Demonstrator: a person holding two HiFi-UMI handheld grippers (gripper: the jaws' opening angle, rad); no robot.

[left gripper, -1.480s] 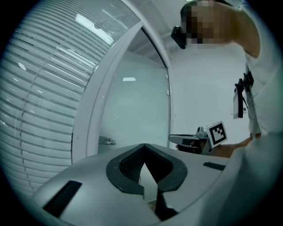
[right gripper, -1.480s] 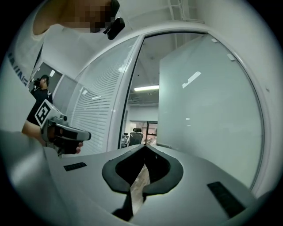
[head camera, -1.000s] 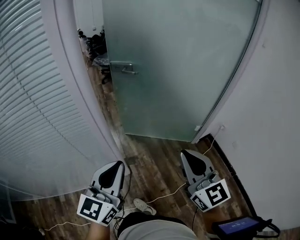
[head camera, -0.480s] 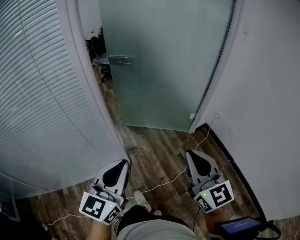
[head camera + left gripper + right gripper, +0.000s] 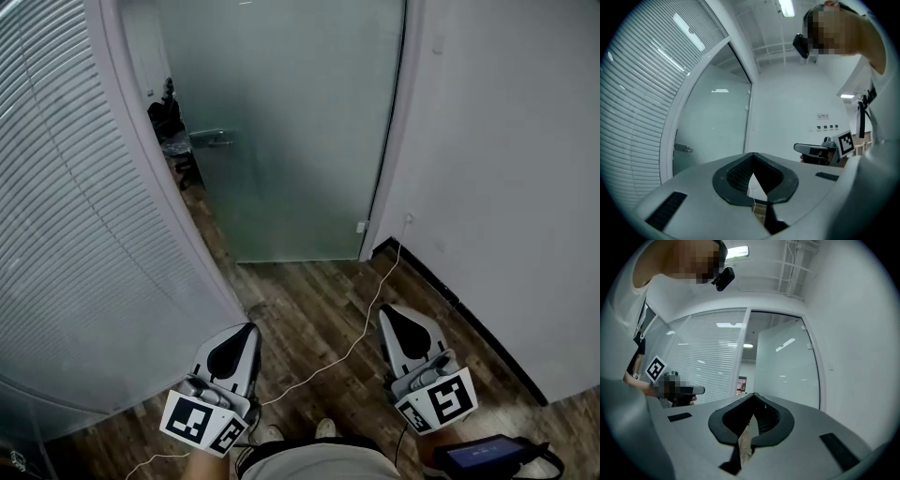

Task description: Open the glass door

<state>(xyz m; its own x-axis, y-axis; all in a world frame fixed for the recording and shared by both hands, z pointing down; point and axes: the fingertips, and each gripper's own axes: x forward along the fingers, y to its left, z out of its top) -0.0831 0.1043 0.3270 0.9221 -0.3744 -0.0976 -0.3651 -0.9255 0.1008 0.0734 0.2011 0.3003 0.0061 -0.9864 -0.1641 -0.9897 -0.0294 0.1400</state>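
The frosted glass door (image 5: pixel 281 131) stands ahead, ajar, with a dark gap at its left edge. Its metal handle (image 5: pixel 211 138) sits near that edge. My left gripper (image 5: pixel 247 328) is low at the bottom left, shut and empty, pointing at the door from well short of it. My right gripper (image 5: pixel 387 309) is at the bottom right, also shut with nothing in it. In the left gripper view the door (image 5: pixel 717 126) and handle (image 5: pixel 682 148) lie left of the closed jaws. The right gripper view shows the door (image 5: pixel 787 371) ahead and to the right.
A glass wall with white blinds (image 5: pixel 66 187) runs along the left. A white wall (image 5: pixel 506 187) with a black baseboard bounds the right. A thin white cable (image 5: pixel 347 347) crosses the wooden floor. Dark chairs (image 5: pixel 167 117) show through the gap. A small screen (image 5: pixel 478 455) hangs at lower right.
Both grippers have been carried forward toward the door, staying shut. The door and its handle have shifted left in the head view, and more of the right wall shows.
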